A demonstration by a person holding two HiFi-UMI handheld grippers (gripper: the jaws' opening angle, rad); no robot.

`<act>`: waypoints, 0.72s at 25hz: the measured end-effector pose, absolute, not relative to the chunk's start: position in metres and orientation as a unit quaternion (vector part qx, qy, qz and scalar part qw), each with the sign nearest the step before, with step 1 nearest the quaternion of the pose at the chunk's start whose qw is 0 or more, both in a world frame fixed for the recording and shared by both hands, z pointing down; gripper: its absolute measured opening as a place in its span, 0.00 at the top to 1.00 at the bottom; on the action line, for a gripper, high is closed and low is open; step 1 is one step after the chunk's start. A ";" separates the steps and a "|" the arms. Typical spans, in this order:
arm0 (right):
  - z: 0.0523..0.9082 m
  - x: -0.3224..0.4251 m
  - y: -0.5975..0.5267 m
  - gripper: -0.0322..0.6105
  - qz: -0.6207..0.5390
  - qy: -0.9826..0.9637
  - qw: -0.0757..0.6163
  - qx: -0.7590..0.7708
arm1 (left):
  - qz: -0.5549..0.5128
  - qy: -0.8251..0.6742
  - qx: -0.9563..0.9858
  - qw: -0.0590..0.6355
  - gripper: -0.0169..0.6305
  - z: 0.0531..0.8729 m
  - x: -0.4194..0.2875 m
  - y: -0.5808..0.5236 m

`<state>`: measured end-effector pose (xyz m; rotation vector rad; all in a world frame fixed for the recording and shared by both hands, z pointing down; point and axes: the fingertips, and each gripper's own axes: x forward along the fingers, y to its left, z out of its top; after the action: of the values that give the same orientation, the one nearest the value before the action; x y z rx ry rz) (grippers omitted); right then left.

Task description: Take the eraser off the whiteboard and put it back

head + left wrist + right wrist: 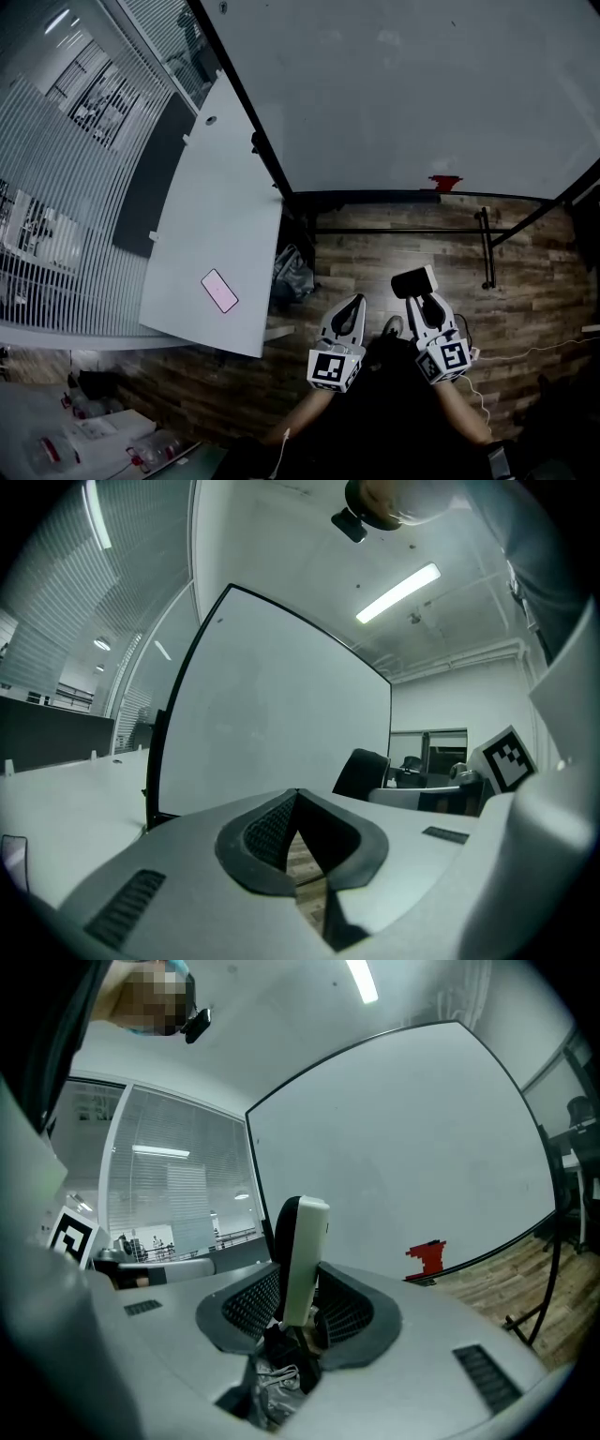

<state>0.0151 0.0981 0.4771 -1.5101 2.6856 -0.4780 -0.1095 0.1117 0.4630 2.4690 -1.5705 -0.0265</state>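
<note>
The eraser (415,281), a white body with a black felt face, stands upright between the pads of my right gripper (419,298). In the right gripper view the eraser (305,1260) sticks up out of that gripper (298,1312), which is shut on it. It is held well short of the whiteboard (403,94) ahead, above the wooden floor. My left gripper (354,302) is beside it at the left, shut with its tips touching and nothing between them. In the left gripper view the whiteboard (272,724) fills the middle, beyond the left gripper (297,797).
A red object (444,182) sits at the whiteboard's lower edge, also seen in the right gripper view (427,1257). The board's black stand (487,248) reaches over the floor. A white table (220,187) with a pink phone (219,290) stands at the left, a dark bag (292,274) beside it.
</note>
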 end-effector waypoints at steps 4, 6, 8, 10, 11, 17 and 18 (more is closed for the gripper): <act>0.480 0.013 0.104 0.74 -0.161 0.860 0.023 -0.484 | -0.017 -0.533 0.839 0.108 0.96 0.463 -0.111 0.114; 0.479 0.011 0.103 0.74 -0.169 0.859 0.029 -0.482 | -0.018 -0.534 0.838 0.108 0.96 0.462 -0.113 0.115; 0.481 0.011 0.102 0.74 -0.170 0.859 0.025 -0.482 | -0.017 -0.536 0.837 0.108 0.96 0.462 -0.114 0.114; 0.483 0.011 0.095 0.74 -0.172 0.860 0.022 -0.480 | -0.014 -0.540 0.835 0.107 0.96 0.465 -0.116 0.108; 0.484 0.010 0.091 0.74 -0.174 0.861 0.023 -0.478 | -0.012 -0.542 0.833 0.107 0.96 0.466 -0.117 0.104; 0.487 0.013 0.059 0.74 -0.178 0.862 0.024 -0.475 | -0.005 -0.549 0.830 0.099 0.96 0.461 -0.113 0.078; 0.485 0.014 0.053 0.74 -0.178 0.862 0.027 -0.474 | -0.003 -0.549 0.830 0.097 0.96 0.461 -0.111 0.072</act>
<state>0.0141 0.0527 0.4852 -1.4640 2.6624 -0.5512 -0.1107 0.0724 0.4613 2.4585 -1.6262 -0.0102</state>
